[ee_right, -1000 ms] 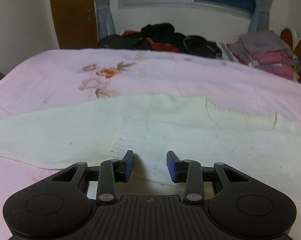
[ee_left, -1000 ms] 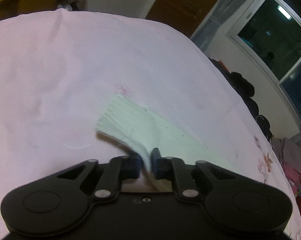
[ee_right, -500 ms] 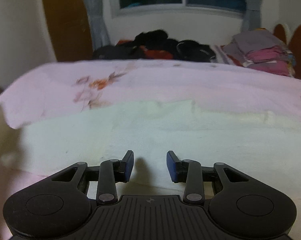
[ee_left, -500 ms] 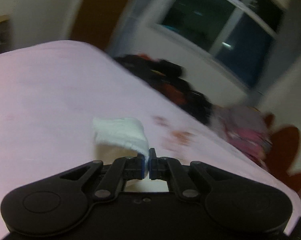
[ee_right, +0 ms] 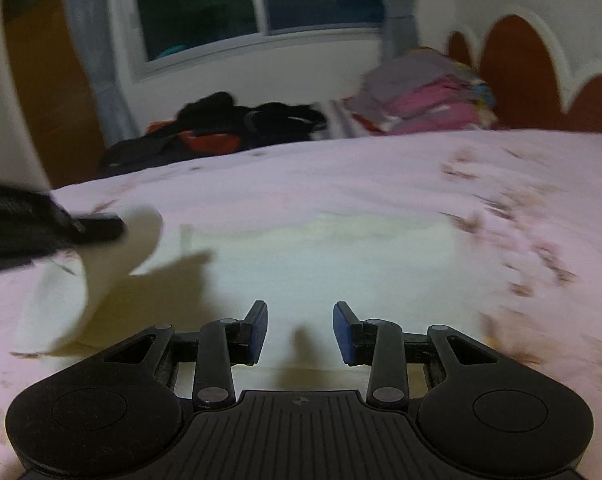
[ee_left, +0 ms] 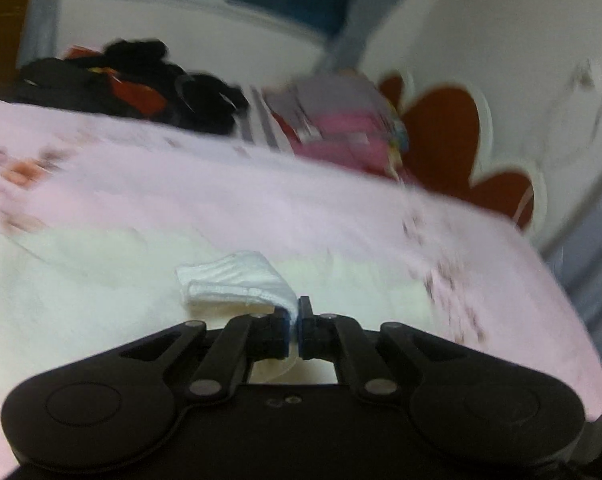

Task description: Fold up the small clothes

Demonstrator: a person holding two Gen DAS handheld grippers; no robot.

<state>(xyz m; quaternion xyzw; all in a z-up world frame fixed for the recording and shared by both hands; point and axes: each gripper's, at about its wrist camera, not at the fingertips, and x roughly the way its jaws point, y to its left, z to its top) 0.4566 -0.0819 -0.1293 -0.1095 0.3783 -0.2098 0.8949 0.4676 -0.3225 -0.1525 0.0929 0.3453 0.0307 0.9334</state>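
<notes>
A cream knitted sweater (ee_right: pixel 321 256) lies flat on the pink bedsheet (ee_right: pixel 341 176). My left gripper (ee_left: pixel 297 320) is shut on the sweater's ribbed sleeve cuff (ee_left: pixel 233 280) and holds it lifted above the sweater's body (ee_left: pixel 81 280). In the right wrist view the left gripper (ee_right: pixel 101 224) shows at the left edge with the sleeve (ee_right: pixel 113 264) hanging from it. My right gripper (ee_right: pixel 300 330) is open and empty, low over the sweater's near edge.
A pile of dark clothes (ee_right: pixel 221 120) and a stack of folded pink and grey clothes (ee_right: pixel 421 96) lie at the far side of the bed. A red and white headboard (ee_right: pixel 541 72) stands at the right. A window (ee_right: pixel 241 0) is behind.
My left gripper has closed on the sleeve cuff, lifted it and swung it right over the sweater's body. My right gripper stayed open and turned slightly to the right.
</notes>
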